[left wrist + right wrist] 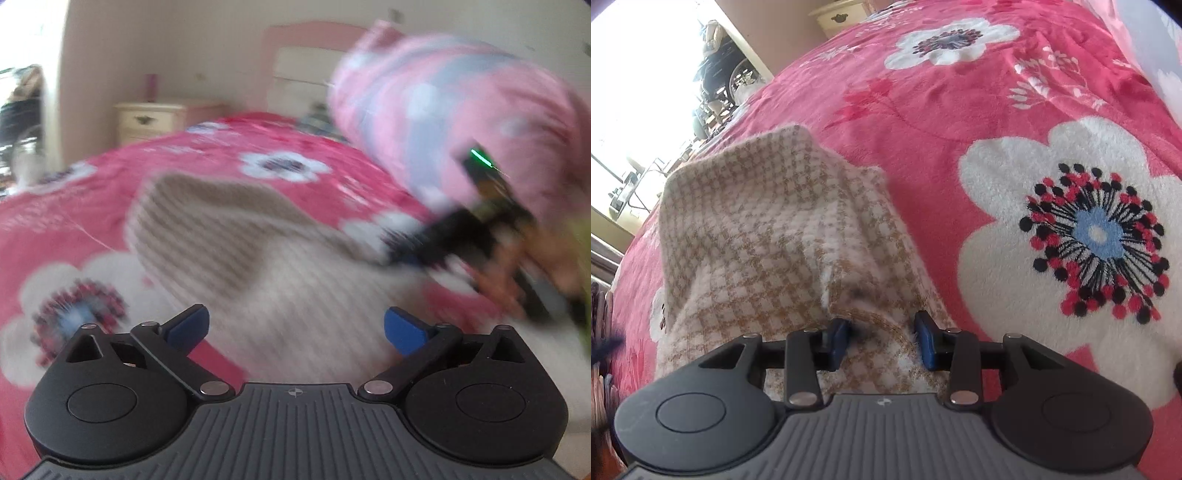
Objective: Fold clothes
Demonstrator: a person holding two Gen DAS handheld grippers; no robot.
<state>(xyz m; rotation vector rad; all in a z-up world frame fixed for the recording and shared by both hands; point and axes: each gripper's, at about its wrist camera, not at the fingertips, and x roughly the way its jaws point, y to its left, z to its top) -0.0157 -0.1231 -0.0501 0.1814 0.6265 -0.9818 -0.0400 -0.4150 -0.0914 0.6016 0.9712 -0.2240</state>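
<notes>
Pinching a raised fold of the checked fleece garment (768, 229), the right gripper (882, 339) should lift evenly; left gripper (295, 328), fingers spread empty, takes the opposite edge on the bed (960, 110).

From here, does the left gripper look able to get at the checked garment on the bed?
Probably yes: the left gripper is wide open and empty, the checked garment lies just ahead, nothing between. The right gripper only occupies its other edge.

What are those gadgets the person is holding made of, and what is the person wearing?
Each gripper is black, with two round discs at its base, silver pivot pins and a ribbed grey centre plate with a small crosshair mark. The left gripper and right gripper both end in blue finger pads. The sleeve is pink with lilac and white patches.
</notes>
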